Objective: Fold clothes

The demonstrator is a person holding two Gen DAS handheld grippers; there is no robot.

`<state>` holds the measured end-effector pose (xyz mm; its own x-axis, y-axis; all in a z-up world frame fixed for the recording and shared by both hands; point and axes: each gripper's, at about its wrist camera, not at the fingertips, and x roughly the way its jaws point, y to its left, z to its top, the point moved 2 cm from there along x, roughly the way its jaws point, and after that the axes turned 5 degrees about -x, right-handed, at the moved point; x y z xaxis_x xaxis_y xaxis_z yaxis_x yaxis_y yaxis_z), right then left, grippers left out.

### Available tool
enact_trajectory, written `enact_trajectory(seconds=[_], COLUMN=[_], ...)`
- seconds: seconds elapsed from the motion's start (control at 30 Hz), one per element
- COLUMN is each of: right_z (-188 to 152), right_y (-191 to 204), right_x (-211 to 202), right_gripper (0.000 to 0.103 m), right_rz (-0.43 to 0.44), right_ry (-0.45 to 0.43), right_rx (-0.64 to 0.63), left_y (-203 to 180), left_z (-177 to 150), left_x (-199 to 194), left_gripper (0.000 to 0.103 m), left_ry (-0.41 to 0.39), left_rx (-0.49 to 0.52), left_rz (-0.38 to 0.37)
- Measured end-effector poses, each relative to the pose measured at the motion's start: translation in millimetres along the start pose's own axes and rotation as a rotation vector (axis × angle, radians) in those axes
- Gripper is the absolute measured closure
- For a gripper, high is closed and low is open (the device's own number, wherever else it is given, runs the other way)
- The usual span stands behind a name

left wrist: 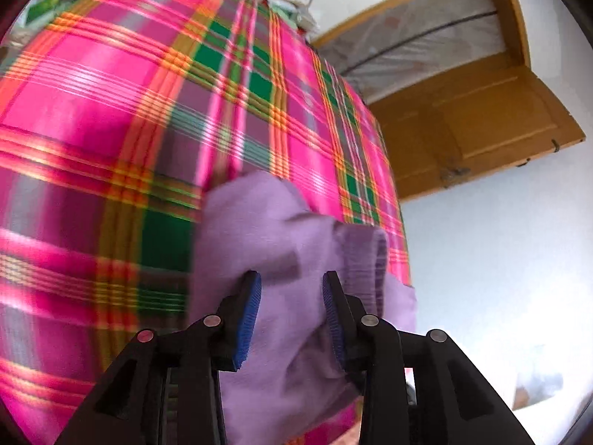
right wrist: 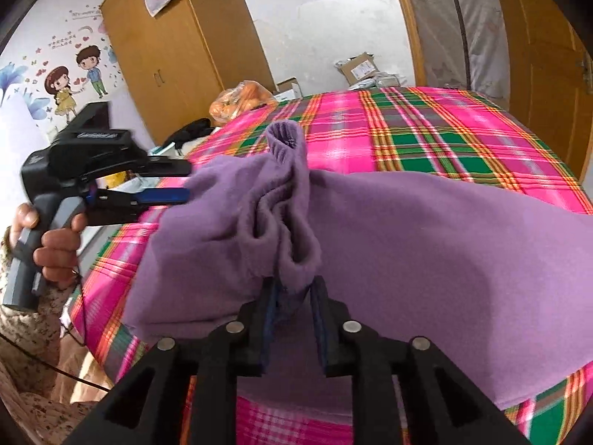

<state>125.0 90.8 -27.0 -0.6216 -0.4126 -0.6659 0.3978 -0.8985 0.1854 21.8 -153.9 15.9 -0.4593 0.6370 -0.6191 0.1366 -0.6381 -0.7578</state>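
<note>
Left gripper (left wrist: 291, 285) partly spread, purple cloth (right wrist: 407, 241) bunched between its pads. Right gripper (right wrist: 294, 291) nearly closed, pinching a gathered fold. Cloth lifted over the plaid-covered bed (right wrist: 426, 129).

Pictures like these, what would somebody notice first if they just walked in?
Most likely the pink, green and orange plaid bedspread, which covers the whole bed and fills most of both views. On it lies a soft purple garment, bunched in the middle, with the right gripper pinching a fold and the left gripper at its far left edge. Cartoon stickers of two children brighten the wall at upper left.
</note>
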Motion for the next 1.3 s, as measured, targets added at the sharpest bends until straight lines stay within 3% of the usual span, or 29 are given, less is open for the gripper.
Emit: enact_trajectory(seconds=[0.17, 0.33, 0.43, 0.57, 0.73, 0.77, 0.8, 1.1, 1.17, 1.3], right_z=[-4, 7, 18, 28, 28, 29, 29, 23, 17, 18], right_y=[-20, -38, -43, -30, -16, -13, -11, -29, -34, -32], right_x=[-6, -13, -15, -7, 18, 20, 22, 4, 13, 13], right_gripper=[0.077, 0.065, 0.062, 0.060, 0.060, 0.068, 0.083, 0.085, 0.082, 0.079], right_rz=[-0.032, 0.095, 0.118, 0.168, 0.190, 0.173, 0.155, 0.206, 0.168, 0.146], right_ry=[0.005, -0.040, -0.072, -0.066, 0.010, 0.016, 0.021, -0.005, 0.041, 0.045], right_rx=[0.053, 0.180, 0.212, 0.163, 0.134, 0.119, 0.104, 0.217, 0.235, 0.214], left_y=[23, 35, 39, 40, 42, 42, 42, 44, 44, 46], left_z=[-2, -7, -9, -10, -12, -11, -11, -12, -11, -11], left_x=[-13, -10, -6, -4, -5, -6, -7, -10, -8, -6], left_gripper=[0.068, 0.068, 0.068, 0.068, 0.068, 0.068, 0.068, 0.068, 0.068, 0.068], left_ry=[-0.037, -0.036, -0.033, -0.034, -0.034, -0.033, -0.033, -0.034, -0.028, -0.027], left_rx=[-0.032, -0.071, -0.094, -0.096, -0.099, -0.099, -0.099, -0.111, -0.112, -0.126], left_rz=[0.008, -0.002, -0.011, -0.005, 0.002, 0.003, 0.003, 0.006, 0.009, 0.020])
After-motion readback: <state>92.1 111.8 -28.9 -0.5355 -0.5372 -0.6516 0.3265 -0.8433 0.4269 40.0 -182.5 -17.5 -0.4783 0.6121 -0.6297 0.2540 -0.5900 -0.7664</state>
